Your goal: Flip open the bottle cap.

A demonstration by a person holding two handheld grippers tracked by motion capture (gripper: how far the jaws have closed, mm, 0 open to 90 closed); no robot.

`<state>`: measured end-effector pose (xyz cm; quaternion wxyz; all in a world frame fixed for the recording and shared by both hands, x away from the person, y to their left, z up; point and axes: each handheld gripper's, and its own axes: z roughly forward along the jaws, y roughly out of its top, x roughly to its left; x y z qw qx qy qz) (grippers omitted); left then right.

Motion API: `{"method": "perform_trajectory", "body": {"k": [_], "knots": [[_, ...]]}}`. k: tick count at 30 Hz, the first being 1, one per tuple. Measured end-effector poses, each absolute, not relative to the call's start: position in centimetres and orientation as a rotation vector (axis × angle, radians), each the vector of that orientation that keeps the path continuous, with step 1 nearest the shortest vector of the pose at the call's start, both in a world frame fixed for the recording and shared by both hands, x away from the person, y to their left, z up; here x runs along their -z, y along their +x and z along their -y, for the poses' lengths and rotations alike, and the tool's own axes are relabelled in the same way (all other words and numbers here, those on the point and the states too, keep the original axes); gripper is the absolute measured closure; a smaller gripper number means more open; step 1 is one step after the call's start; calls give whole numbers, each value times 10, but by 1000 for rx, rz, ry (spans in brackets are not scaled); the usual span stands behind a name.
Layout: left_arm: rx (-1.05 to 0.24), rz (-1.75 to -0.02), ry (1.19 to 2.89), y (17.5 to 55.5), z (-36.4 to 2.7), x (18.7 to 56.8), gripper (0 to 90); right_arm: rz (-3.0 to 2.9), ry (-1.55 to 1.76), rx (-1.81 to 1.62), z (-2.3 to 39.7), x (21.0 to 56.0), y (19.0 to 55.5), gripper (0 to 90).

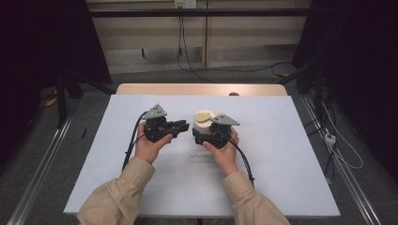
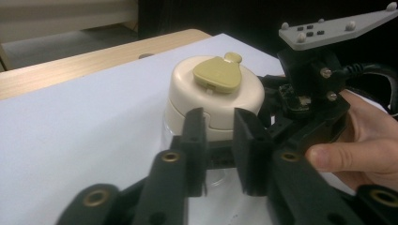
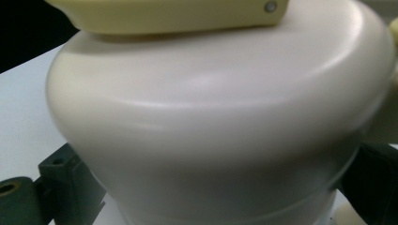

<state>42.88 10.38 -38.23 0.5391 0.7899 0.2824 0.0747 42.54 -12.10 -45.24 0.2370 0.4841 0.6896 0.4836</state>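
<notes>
The cream jar (image 1: 203,123) stands upright on the white counter (image 1: 281,178), near its middle, with an olive flip cap (image 2: 218,74) on its domed lid. The right gripper (image 1: 205,133) grips the jar: in the right gripper view its 2 fingers (image 3: 56,183) sit against opposite sides of the jar below the lid, clamped on it. The left gripper (image 1: 180,125) is held level just left of the jar and points at it. In the left gripper view its fingers (image 2: 195,140) stand close together with a narrow gap between them and nothing in that gap, their tips just short of the lid. Each gripper is held in 1 hand of the person.
</notes>
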Motion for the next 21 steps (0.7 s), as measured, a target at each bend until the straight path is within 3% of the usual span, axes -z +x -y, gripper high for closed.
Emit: {"method": "perform_trajectory", "body": {"k": [7, 21], "knots": [[-183, -668, 1903, 434, -94, 382, 900, -1890, 1331, -1328, 121, 453, 425, 36], [-181, -696, 1934, 443, -86, 382, 900, -1887, 1345, -1326, 121, 453, 425, 33]]}}
